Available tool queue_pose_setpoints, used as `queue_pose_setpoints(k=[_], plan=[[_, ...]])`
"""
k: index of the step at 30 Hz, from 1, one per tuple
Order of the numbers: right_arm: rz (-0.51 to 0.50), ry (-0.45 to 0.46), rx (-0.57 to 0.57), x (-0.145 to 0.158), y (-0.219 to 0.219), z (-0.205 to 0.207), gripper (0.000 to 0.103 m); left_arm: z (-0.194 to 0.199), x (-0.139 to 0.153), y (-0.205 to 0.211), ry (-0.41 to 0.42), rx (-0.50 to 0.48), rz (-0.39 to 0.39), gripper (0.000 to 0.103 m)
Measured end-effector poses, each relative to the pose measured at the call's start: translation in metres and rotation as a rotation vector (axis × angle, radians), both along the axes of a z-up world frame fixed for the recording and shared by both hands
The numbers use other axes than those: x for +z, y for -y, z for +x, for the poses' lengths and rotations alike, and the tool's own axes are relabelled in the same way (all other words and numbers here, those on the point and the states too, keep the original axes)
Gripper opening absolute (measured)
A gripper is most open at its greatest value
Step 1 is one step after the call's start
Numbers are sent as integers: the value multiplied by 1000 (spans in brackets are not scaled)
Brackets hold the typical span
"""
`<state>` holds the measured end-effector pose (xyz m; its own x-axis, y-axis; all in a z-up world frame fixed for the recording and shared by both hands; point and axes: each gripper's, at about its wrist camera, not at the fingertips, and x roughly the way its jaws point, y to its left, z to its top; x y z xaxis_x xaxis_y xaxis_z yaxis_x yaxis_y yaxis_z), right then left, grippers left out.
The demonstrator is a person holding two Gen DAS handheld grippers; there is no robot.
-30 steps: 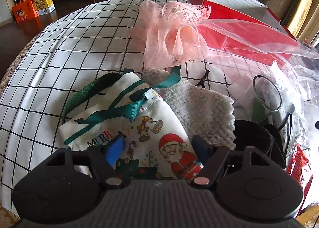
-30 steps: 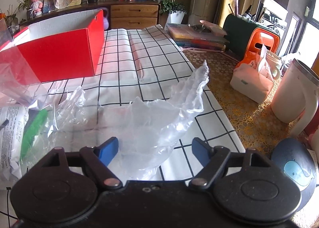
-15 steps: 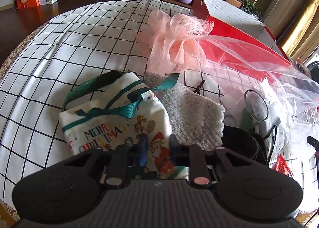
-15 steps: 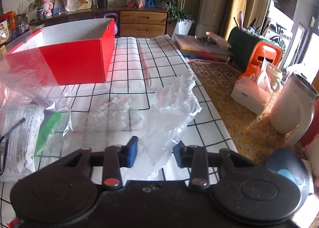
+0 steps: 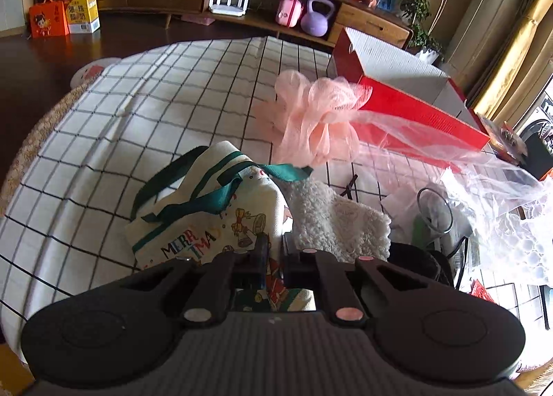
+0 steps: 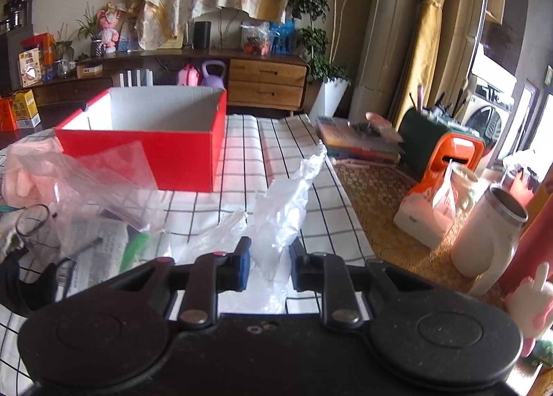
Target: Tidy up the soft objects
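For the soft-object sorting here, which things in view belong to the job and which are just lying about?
Job: Christmas tote bag, fluffy white cloth, pink mesh pouf, bubble wrap, red box.
Lying about: purple kettlebell, white jug, orange tissue holder.

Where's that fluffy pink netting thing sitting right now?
In the left wrist view the pink mesh puff lies on the checked tablecloth, against the near corner of the red box, just beyond the Christmas tote bag.

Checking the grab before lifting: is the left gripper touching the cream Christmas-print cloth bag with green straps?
Touching. The left wrist view shows the left gripper shut on the cloth bag, fabric pinched between its fingers.
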<state>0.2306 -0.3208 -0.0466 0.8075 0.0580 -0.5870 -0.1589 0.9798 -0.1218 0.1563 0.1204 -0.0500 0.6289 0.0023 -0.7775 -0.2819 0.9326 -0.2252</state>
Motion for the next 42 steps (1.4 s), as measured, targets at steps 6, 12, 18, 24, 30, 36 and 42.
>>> queue_pose_setpoints(k=[6, 12, 18, 24, 30, 36, 42], plan=[[-47, 60, 40, 31, -4, -8, 20, -3, 24, -6, 46, -18, 42, 7], [-55, 89, 58, 55, -3, -3, 20, 3, 45, -9, 79, -32, 76, 7], [-37, 107, 60, 72, -3, 7, 20, 16, 73, -7, 136, -53, 95, 7], [-15, 135, 67, 89, -8, 18, 19, 34, 106, 5, 196, -101, 116, 7], [-17, 170, 84, 106, -18, 36, 19, 61, 134, 25, 246, -139, 151, 3], [-2, 185, 91, 114, -31, 57, 19, 90, 157, 34, 293, -157, 153, 3], [-4, 174, 126, 109, -38, 58, 19, 90, 134, 46, 199, -254, 129, 3]])
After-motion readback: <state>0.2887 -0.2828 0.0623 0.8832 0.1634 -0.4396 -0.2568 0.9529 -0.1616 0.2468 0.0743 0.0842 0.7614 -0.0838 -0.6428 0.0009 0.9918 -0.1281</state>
